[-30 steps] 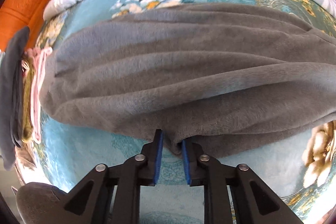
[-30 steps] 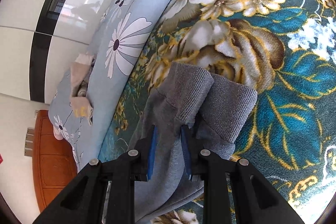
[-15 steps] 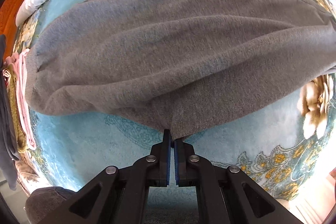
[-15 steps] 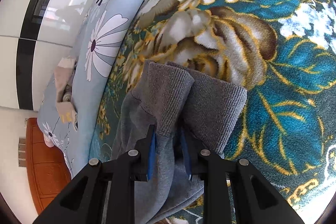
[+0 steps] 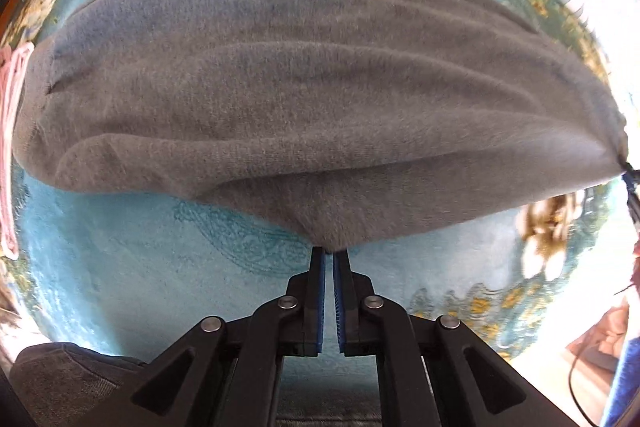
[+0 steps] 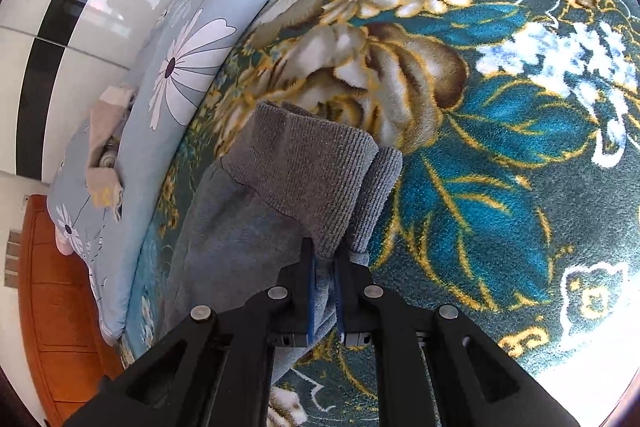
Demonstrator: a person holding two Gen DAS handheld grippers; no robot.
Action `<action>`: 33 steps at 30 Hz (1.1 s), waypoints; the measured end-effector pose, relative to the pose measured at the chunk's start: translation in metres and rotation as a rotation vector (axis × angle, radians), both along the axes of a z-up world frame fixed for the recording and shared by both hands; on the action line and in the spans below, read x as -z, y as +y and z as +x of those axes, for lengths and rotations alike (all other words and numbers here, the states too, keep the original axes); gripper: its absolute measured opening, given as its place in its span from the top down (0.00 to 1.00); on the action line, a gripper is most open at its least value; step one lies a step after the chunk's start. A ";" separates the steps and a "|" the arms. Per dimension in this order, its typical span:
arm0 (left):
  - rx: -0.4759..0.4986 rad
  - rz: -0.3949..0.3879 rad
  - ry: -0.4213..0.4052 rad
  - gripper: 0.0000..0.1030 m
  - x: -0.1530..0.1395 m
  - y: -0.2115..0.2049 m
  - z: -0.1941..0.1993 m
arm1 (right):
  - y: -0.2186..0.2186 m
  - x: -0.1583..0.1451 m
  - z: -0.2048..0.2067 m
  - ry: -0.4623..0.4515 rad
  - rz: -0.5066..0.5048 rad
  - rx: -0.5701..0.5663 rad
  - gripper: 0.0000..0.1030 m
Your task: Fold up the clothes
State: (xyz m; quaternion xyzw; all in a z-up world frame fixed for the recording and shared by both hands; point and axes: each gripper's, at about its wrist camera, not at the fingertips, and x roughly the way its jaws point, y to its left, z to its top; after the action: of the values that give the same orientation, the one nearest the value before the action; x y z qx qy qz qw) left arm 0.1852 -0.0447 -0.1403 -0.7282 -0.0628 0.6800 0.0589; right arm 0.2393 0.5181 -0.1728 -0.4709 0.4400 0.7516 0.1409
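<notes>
Your left gripper has gone from fingers apart around the hem a second ago to clamped on the near edge of the grey sweatpants. The right gripper closed too; its fingers now pinch the fabric just below the ribbed cuffs.

The sweatpants lie lengthwise across the floral blanket on the bed, legs stacked, near edge lifted into a peak at your left fingers. The cloth looks pulled taut towards the right edge of the left view.

Both grips look set, so a fold can likely go ahead. Both bites are shallow, so my guess is a fast lift could slip a layer.
</notes>
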 end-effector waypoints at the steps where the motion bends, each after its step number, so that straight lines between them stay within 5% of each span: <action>1: -0.018 0.036 0.018 0.88 -0.008 -0.006 0.000 | 0.001 -0.005 0.000 -0.004 0.014 0.000 0.89; 4: -0.115 0.117 0.119 0.74 -0.034 -0.037 -0.002 | 0.002 -0.038 -0.002 -0.018 0.180 0.003 0.80; 7: -0.312 0.085 0.250 0.64 -0.060 -0.052 0.011 | -0.013 -0.069 -0.017 -0.010 0.355 -0.039 0.75; 9: -0.453 0.032 0.361 0.61 -0.068 -0.079 0.011 | -0.044 -0.078 -0.038 0.047 0.390 -0.173 0.74; 12: -0.604 -0.063 0.478 0.52 -0.066 -0.120 0.015 | -0.134 -0.066 -0.080 0.097 0.363 -0.540 0.75; 16: -0.730 -0.075 0.484 0.48 -0.046 -0.165 0.020 | -0.283 -0.036 -0.122 0.120 0.344 -1.013 0.73; 21: -0.838 -0.035 0.470 0.47 -0.025 -0.185 0.018 | -0.411 -0.001 -0.139 0.087 0.426 -1.391 0.73; 27: -0.941 0.036 0.459 0.47 0.015 -0.196 0.015 | -0.468 0.024 -0.146 0.049 0.492 -1.590 0.73; 33: -1.000 0.101 0.439 0.47 0.027 -0.207 0.016 | -0.472 0.032 -0.145 0.018 0.526 -1.633 0.75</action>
State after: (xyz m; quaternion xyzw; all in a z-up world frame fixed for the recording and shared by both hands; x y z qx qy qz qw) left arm 0.2011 -0.2515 -0.1673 -0.4470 -0.4201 0.7571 -0.2248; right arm 0.0943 0.0457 -0.2051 -0.5862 -0.2242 0.6988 -0.3432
